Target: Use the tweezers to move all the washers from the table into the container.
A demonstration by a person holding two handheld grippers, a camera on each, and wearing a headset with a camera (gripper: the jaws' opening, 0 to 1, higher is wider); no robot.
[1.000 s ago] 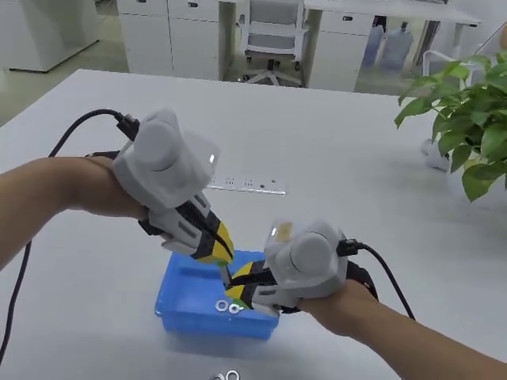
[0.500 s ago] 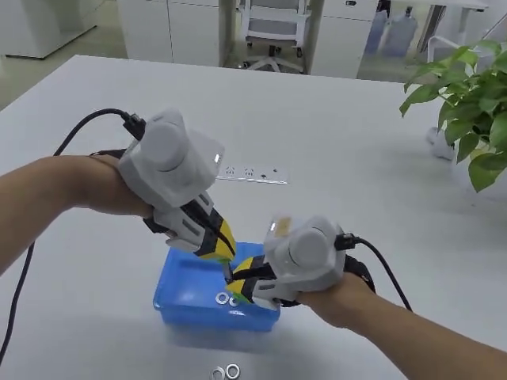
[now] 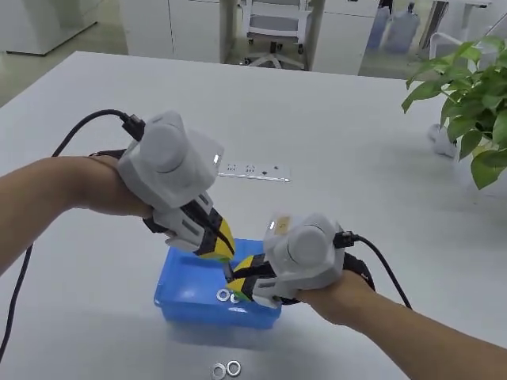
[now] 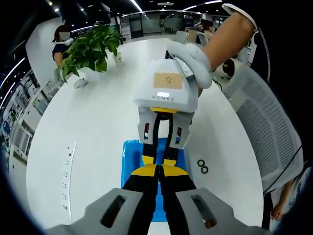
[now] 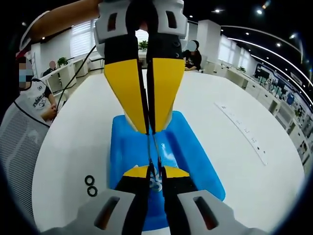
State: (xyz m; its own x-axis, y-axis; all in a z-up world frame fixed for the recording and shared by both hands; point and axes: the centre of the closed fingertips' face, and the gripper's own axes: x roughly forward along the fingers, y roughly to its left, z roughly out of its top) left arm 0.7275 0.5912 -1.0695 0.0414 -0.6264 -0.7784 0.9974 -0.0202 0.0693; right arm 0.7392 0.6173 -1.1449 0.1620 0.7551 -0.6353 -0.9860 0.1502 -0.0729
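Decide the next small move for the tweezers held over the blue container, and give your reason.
Probably lift the thin metal tweezers out of the blue plastic container and carry them to the two metal washers lying on the white table beside it; other washers already lie inside under the tips, and those two are outside.

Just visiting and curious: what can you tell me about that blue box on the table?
The blue box is a shallow, open-topped rectangular tray, seemingly plastic, flat on the white table. Two washers lie inside near its front wall; two more lie on the table outside. The left tongs and right tongs, both shut on tweezers, point into it from above.
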